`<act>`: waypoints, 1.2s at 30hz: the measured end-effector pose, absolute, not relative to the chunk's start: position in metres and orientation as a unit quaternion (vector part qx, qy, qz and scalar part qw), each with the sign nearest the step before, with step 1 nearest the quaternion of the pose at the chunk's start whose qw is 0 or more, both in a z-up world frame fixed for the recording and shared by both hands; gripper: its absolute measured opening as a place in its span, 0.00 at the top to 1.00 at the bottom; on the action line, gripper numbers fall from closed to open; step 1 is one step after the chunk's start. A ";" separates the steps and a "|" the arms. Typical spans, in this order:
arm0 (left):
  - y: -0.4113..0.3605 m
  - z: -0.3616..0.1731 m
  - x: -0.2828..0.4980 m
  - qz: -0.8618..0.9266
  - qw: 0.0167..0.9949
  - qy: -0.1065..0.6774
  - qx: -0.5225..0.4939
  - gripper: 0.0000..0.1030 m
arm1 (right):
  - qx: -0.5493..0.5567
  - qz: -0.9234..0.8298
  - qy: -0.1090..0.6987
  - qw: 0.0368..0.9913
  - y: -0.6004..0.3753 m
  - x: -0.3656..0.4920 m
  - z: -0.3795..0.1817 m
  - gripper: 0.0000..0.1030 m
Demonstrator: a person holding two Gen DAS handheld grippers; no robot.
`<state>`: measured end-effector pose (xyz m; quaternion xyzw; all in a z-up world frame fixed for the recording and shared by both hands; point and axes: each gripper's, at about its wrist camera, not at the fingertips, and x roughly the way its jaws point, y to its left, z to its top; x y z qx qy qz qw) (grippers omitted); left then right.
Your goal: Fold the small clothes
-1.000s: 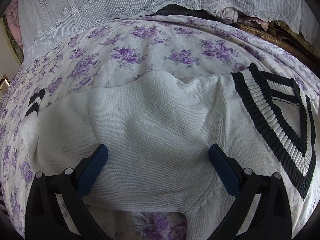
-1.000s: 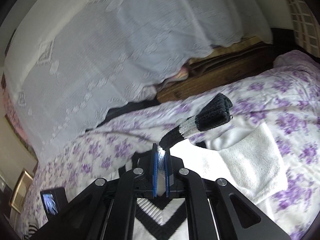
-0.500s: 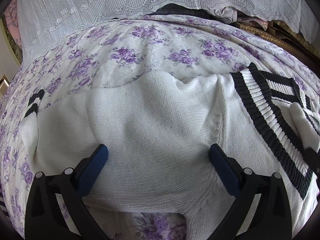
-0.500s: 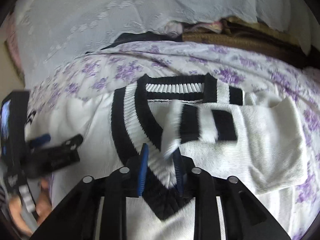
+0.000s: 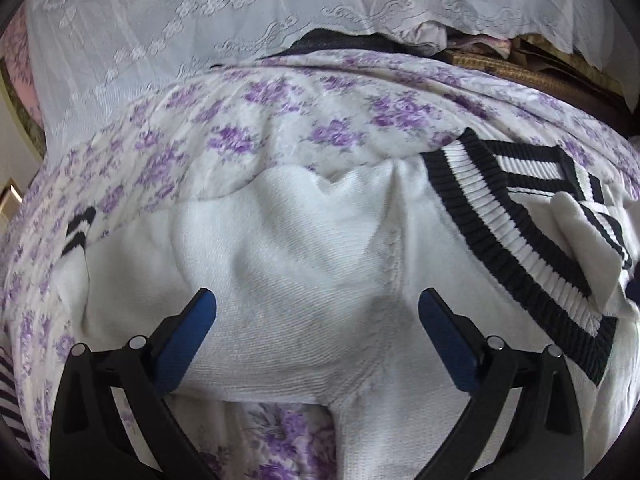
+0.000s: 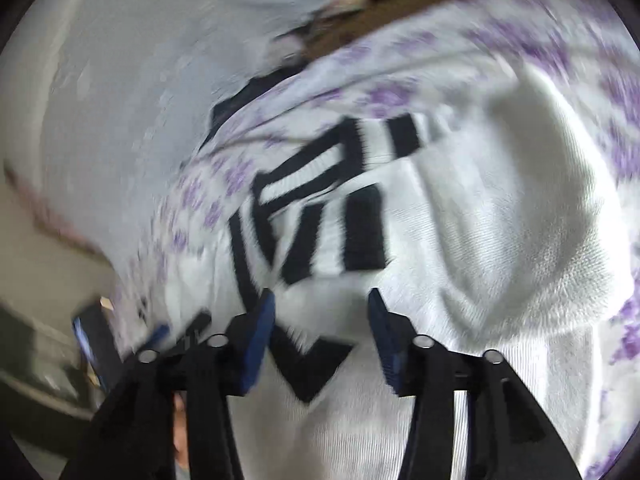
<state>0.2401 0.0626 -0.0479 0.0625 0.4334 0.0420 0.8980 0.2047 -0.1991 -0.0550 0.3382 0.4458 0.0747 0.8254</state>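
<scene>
Purple flowers cover the white bed sheet [image 5: 256, 132], and a white lace cloth [image 5: 168, 28] hangs behind the bed. On the bed lies a small white knitted sweater [image 5: 304, 264] with a black-and-white striped V-shaped collar [image 5: 516, 240]. It is spread out flat. One sleeve is folded over the chest, and its black-and-white striped cuff [image 6: 352, 224] rests on the collar. The other sleeve lies out to the far side, with its striped cuff [image 5: 78, 230] on the flowery sheet.

The left hand-held gripper [image 5: 316, 316] hangs just over the white body of the sweater. Its blue pads [image 5: 184, 340] stand wide apart and nothing is between them.

The right hand-held gripper [image 6: 322, 320] is over the collar, near the folded sleeve. Its jaws have just been opening, and now they stand partly apart. The cuff lies free in front of them, not between them, so it grips nothing. That view is blurry. At its left edge you can see part of the other hand-held gripper and a bit of a hand.
</scene>
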 end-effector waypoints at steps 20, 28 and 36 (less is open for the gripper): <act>0.013 -0.049 0.258 -0.124 0.853 0.507 -0.015 0.04 | 0.277 0.070 0.388 0.876 -0.217 0.187 -0.015 0.67; -0.001 -0.052 0.279 -0.121 0.842 0.521 -0.073 0.35 | 0.369 0.039 0.346 0.862 -0.311 0.158 -0.047 0.66; 0.023 -0.040 0.282 -0.115 0.843 0.511 -0.124 0.90 | 0.325 0.029 0.337 0.883 -0.315 0.165 -0.028 0.69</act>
